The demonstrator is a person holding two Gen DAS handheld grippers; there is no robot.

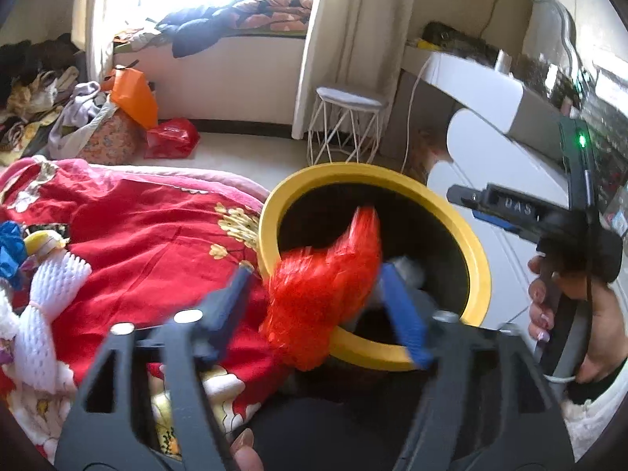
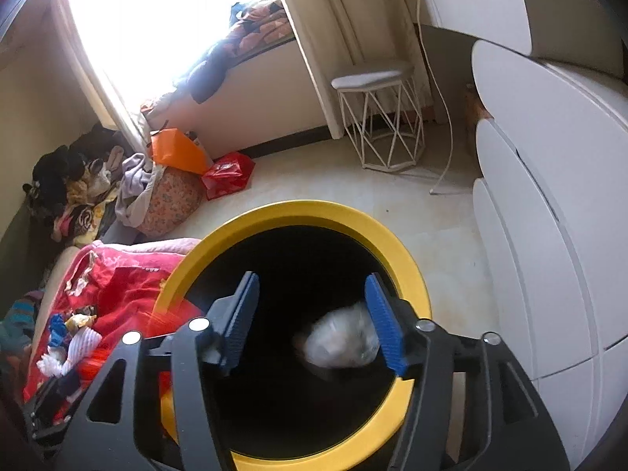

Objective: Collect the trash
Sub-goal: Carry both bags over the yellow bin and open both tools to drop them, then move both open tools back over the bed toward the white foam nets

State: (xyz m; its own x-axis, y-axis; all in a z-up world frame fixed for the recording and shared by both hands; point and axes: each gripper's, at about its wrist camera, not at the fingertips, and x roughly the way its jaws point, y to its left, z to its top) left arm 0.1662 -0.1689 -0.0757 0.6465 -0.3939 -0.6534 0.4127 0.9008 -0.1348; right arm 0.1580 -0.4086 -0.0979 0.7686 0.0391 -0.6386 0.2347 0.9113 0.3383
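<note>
A black bin with a yellow rim (image 1: pixel 463 231) stands beside the bed. My left gripper (image 1: pixel 316 274) is open over its near edge. Between the fingers a red plastic bag (image 1: pixel 325 294) hangs blurred across the rim, with neither pad pressing on it. My right gripper (image 2: pixel 311 276) is open above the bin mouth (image 2: pixel 314 210). A blurred white crumpled wad (image 2: pixel 341 341) is inside the bin beside the right pad (image 2: pixel 382 325). The left wrist view also shows the right gripper (image 1: pixel 490 200) and the hand (image 1: pixel 569 306) holding it. More trash lies on the bed: a white foam net (image 1: pixel 43 314) and a blue wrapper (image 1: pixel 10 251).
A red floral bedspread (image 1: pixel 149 235) borders the bin on the left. A white dresser (image 2: pixel 549 196) stands to the right and a white wire stool (image 2: pixel 380 117) behind. Clothes (image 2: pixel 78 188), an orange bag (image 2: pixel 176 149) and a red bag (image 2: pixel 227 174) lie on the floor.
</note>
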